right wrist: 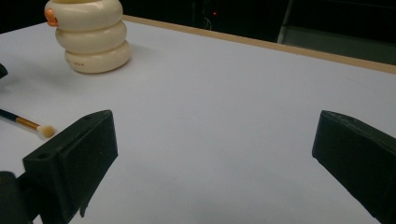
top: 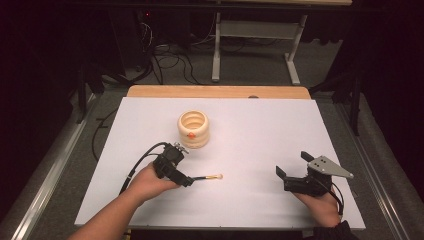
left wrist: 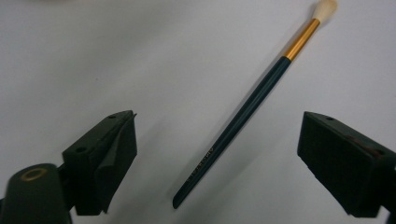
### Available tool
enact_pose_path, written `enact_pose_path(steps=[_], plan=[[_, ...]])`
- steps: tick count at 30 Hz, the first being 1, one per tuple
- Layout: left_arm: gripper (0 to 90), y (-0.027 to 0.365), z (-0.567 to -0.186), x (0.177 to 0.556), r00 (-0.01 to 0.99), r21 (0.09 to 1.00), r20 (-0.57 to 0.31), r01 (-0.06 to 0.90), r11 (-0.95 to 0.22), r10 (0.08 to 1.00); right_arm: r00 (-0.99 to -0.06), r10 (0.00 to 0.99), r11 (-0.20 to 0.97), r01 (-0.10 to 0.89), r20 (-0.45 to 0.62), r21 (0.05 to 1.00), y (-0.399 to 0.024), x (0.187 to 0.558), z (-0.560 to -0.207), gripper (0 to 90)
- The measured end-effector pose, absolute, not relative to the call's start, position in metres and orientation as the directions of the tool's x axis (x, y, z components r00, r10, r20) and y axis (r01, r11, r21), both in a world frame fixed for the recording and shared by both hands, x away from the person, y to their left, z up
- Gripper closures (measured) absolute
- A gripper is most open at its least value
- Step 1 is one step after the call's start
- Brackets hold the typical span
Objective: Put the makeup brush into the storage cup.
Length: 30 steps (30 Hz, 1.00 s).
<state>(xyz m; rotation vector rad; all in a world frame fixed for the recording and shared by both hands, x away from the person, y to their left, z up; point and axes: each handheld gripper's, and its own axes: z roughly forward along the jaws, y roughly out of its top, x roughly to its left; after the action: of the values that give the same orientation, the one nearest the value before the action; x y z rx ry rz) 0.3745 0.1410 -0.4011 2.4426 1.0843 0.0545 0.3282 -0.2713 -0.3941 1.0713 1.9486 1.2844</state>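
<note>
One brush lies flat on the white worktop, just in front of the one cream ringed holder. The left gripper straddles its handle, jaws wide, not touching. The right gripper, well apart from the holder, gapes empty.

Matt white sheet, smooth like paper, over a table edged in pale wood. Glossy cream holder, ceramic or plastic by the look. Brush with dark lacquered handle, shiny gold metal ferrule, soft pale bristles. Matt black plastic jaws.
</note>
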Motion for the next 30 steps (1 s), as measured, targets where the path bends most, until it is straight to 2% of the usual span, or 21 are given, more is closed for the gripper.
enact_pose_path(steps=[6,13,17,26,30], plan=[[23.6,0.137,-0.404,0.374,0.718,0.416,-0.129,0.666,-0.619,0.684,-0.52,0.854,0.218,0.314,-0.025,0.924,-0.272,0.328,-0.395,1.6],[45.8,0.135,-0.405,0.372,0.753,0.401,-0.083,0.625,-0.67,0.653,-0.517,0.856,0.214,0.315,-0.022,0.925,-0.272,0.328,-0.394,2.0],[54.7,0.134,-0.406,0.371,0.774,0.401,-0.074,0.601,-0.692,0.629,-0.517,0.856,0.215,0.313,-0.024,0.925,-0.273,0.328,-0.395,2.2],[65.5,0.132,-0.405,0.37,0.791,0.393,-0.073,0.583,-0.711,0.608,-0.513,0.858,0.206,0.313,-0.017,0.927,-0.275,0.329,-0.394,2.5],[68.3,0.129,-0.405,0.368,0.809,0.381,-0.036,0.554,-0.74,0.587,-0.513,0.858,0.208,0.319,-0.016,0.925,-0.275,0.328,-0.394,2.6]])
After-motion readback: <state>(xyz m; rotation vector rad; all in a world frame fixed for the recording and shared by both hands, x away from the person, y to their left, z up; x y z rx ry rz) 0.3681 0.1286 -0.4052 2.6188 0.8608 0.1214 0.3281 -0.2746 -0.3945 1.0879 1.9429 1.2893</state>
